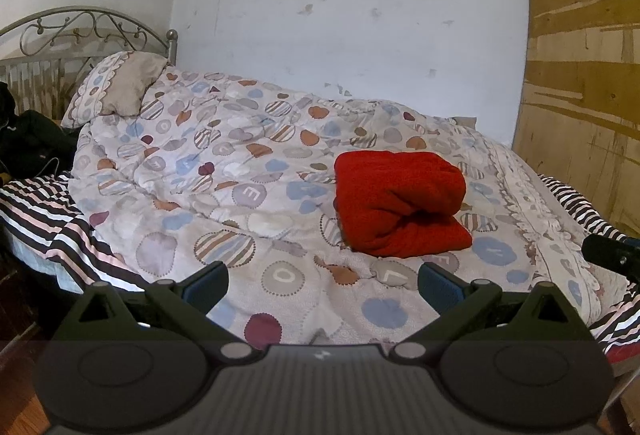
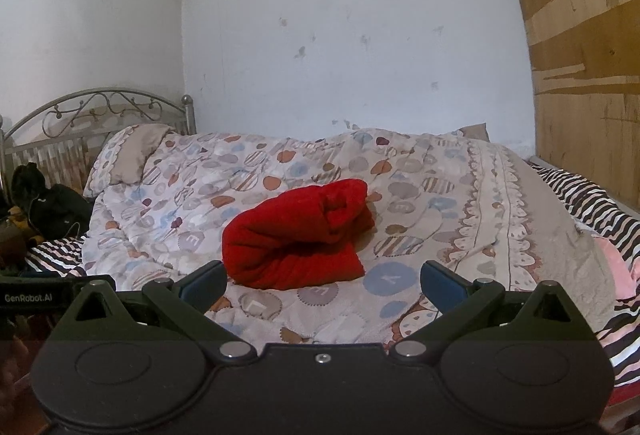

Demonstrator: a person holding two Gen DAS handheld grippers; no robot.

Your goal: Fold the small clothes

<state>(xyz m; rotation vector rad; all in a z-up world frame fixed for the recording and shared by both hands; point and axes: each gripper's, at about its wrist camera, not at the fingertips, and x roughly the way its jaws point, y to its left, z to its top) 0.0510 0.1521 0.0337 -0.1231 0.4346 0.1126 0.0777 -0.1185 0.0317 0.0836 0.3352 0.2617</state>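
Note:
A red garment (image 1: 400, 203) lies folded into a thick bundle on the patterned quilt (image 1: 240, 163); it also shows in the right wrist view (image 2: 296, 235). My left gripper (image 1: 322, 285) is open and empty, held back from the bundle near the bed's front edge. My right gripper (image 2: 322, 281) is open and empty, just in front of the bundle and not touching it. The right gripper's edge shows at the far right of the left wrist view (image 1: 608, 253).
A pillow (image 1: 116, 87) lies by the metal headboard (image 1: 80, 31). Dark bags (image 2: 44, 211) sit at the left on the striped sheet (image 1: 52, 231). A wooden panel (image 1: 584, 75) stands at the right, white wall behind the bed.

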